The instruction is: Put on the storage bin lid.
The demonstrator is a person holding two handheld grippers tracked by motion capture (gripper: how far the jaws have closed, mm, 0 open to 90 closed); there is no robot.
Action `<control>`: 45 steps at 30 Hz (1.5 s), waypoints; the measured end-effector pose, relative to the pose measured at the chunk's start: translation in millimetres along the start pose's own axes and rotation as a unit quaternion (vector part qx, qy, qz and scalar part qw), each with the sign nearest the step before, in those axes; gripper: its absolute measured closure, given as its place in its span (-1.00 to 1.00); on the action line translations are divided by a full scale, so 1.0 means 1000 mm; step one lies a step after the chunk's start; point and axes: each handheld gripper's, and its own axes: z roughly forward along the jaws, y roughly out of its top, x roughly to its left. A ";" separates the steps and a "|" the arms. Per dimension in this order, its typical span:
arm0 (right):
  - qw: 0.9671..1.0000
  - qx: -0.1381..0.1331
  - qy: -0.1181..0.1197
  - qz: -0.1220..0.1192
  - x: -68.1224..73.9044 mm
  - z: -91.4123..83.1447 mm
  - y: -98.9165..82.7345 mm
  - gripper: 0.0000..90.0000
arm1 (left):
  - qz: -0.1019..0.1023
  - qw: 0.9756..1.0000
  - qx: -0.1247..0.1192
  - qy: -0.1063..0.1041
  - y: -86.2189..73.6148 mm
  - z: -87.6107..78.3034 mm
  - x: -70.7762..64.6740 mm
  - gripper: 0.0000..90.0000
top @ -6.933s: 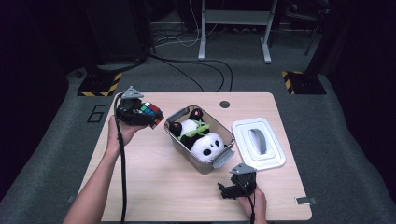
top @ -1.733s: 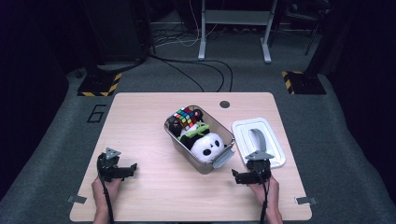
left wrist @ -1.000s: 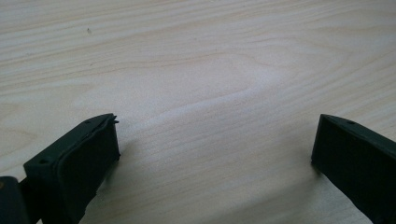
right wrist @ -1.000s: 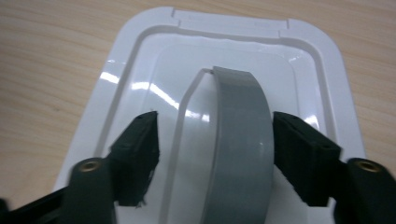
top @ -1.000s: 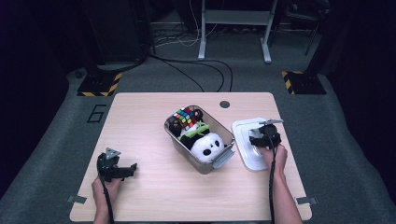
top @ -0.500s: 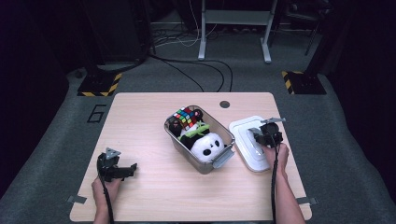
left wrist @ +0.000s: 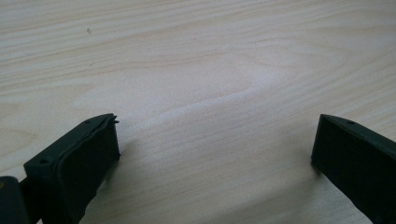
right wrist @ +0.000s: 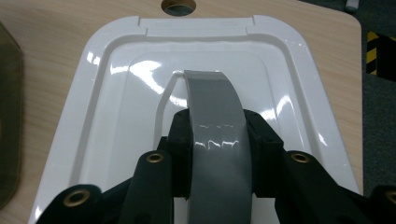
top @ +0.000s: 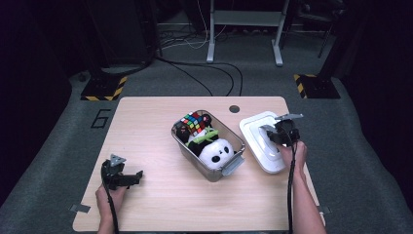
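You've got the right gripper [top: 273,130] clamped on the lid's grey handle [right wrist: 215,126], left gripper [top: 132,176] wide and idle, so next carry the white lid [top: 255,127] squarely over the toy-filled metal box [top: 187,151].

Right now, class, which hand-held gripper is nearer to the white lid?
Right. The right hand-held gripper is clamped on the white lid by its grey handle; the left hand-held gripper rests near the table's opposite corner.

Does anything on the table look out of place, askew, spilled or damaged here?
Nothing stands out. The metal box sits at an angle on the table, its toys packed inside, nothing spilled. The white lid lies beside it, undamaged, with the right gripper shut on its grey handle. The left gripper rests open over bare wood.
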 end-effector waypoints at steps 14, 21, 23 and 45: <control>1.000 -0.019 0.009 -0.017 0.000 -0.025 0.036 0.49 | -0.001 1.000 -0.001 0.001 0.000 0.000 0.000 -0.99; 0.999 -0.032 0.019 -0.029 0.008 -0.039 0.056 0.49 | -0.001 1.000 -0.002 0.001 0.000 0.000 0.000 -0.99; 0.999 -0.034 0.020 -0.031 0.010 -0.043 0.061 0.49 | -0.001 1.000 -0.002 0.001 0.000 0.000 0.000 -0.99; 0.993 -0.056 0.074 -0.073 0.057 -0.064 0.100 0.49 | -0.002 1.000 -0.002 0.001 0.000 0.000 0.000 -0.99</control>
